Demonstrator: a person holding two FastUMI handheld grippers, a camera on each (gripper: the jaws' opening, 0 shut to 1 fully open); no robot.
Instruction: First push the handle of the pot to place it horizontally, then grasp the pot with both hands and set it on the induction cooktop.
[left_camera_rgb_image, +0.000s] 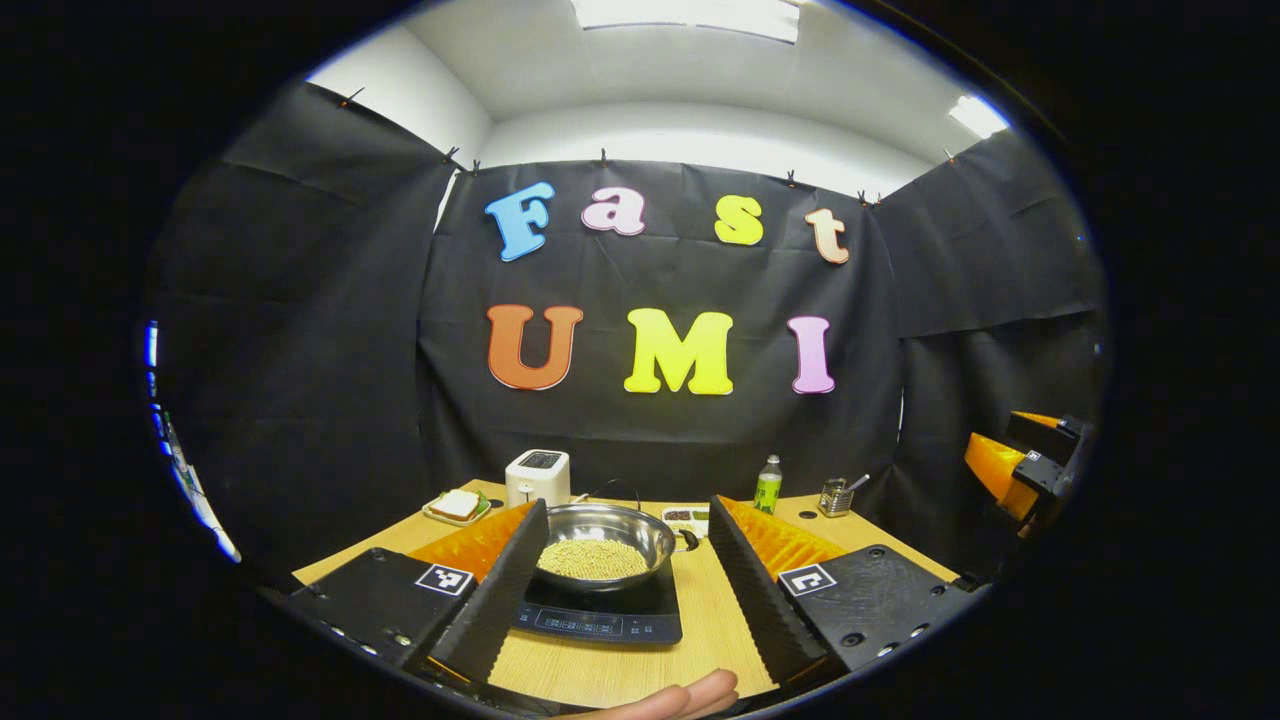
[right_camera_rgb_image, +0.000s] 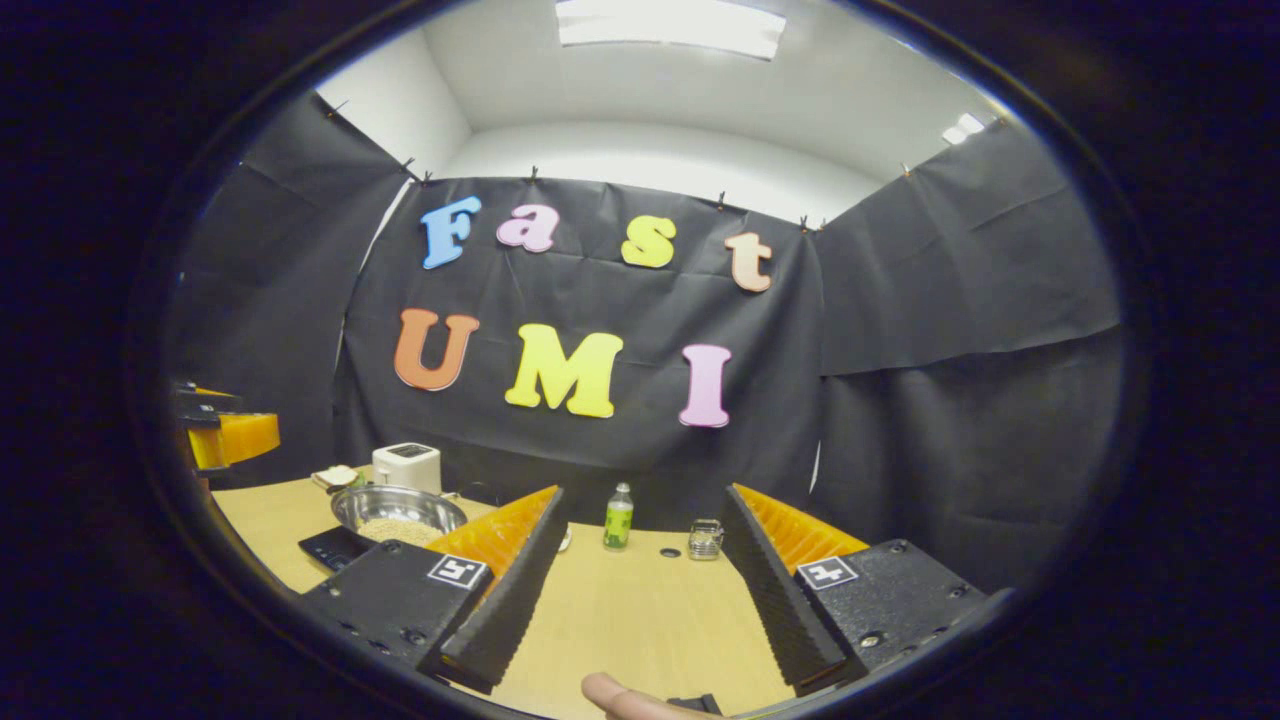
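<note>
Left gripper (left_camera_rgb_image: 628, 545): the two fingers stand wide apart and hold nothing; the pot shows between them, farther off, not touched.
Right gripper (right_camera_rgb_image: 645, 540): the fingers are also spread wide and grip nothing; bare table lies between them.
Finger pads (left_camera_rgb_image: 762, 590): black, ribbed like small teeth on the inner face, with orange ridged backs; each flat black base carries a square marker.
Pot (left_camera_rgb_image: 603, 545): a round, shiny steel bowl shape, filled with small pale yellow grains; it sits on the induction cooktop (left_camera_rgb_image: 600, 615). A short handle shows at its right rim.
Induction cooktop: a flat, dark, glossy slab with a control strip on the near edge, lying on the table (left_camera_rgb_image: 715, 620).
Table: light wood grain, smooth.
Toaster (left_camera_rgb_image: 538, 476): white, boxy, behind the pot.
Bottle (right_camera_rgb_image: 619, 517): green, upright, at the far side of the table.
Metal cup (right_camera_rgb_image: 706, 539): small and shiny, near the bottle.
Sandwich plate (left_camera_rgb_image: 457, 506): at the far left of the table, beside the toaster.
Thumb (left_camera_rgb_image: 670, 700): shows at the bottom edge of the left gripper view.
</note>
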